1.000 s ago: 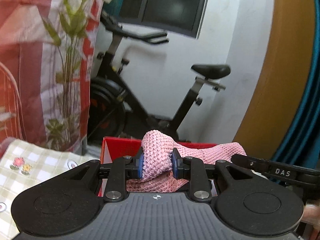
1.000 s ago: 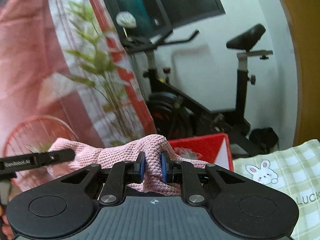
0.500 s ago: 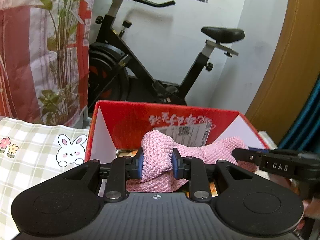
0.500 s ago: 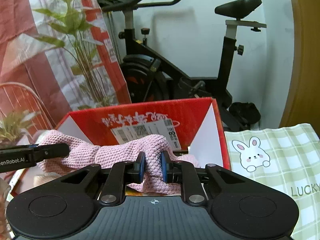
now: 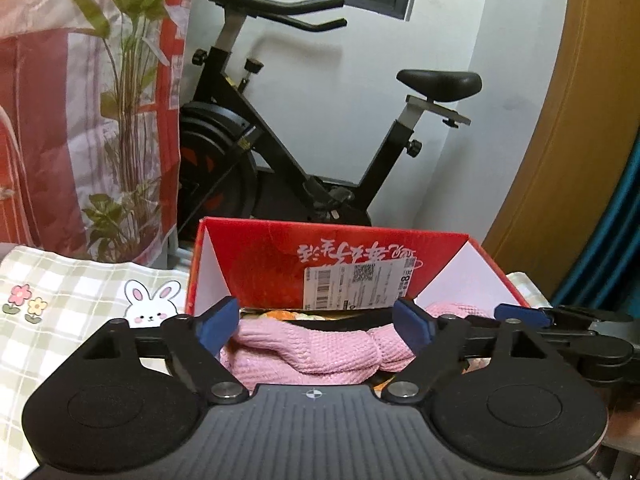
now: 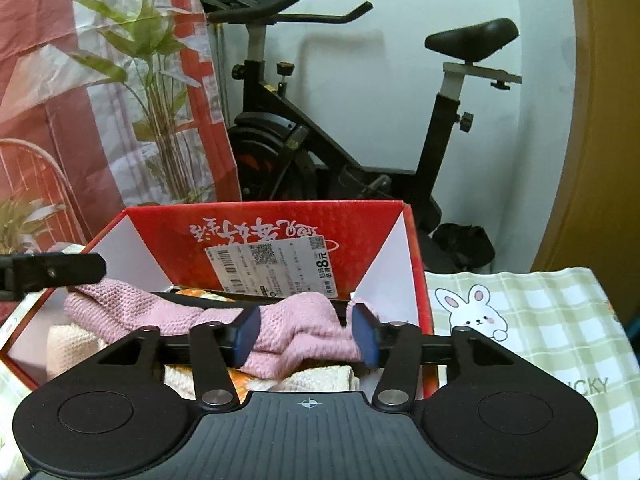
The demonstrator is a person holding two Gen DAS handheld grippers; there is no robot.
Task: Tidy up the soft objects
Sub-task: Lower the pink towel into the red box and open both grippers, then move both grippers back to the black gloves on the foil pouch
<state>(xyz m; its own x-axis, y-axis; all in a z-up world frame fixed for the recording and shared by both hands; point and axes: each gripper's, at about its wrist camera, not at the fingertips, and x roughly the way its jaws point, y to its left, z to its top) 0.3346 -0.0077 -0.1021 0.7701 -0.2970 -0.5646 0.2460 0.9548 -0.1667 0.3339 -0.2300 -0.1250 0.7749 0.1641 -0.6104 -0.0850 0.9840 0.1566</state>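
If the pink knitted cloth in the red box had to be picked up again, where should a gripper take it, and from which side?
Judging by its pose, take the pink knitted cloth at the raised bunched fold near its middle, coming from above through the red box's open top. The box walls block the sides, and the ridge gives the pads something to pinch.

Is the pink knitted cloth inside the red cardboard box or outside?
Inside: the pink knitted cloth lies over other textiles within the red cardboard box.

A pink knitted cloth (image 6: pixel 296 332) lies bunched and stretched sideways across the inside of an open red cardboard box (image 6: pixel 280 224), resting on cream and orange towels (image 6: pixel 320 378) already packed there. The box stands upright, its far wall carrying white script and a shipping label (image 6: pixel 276 268).
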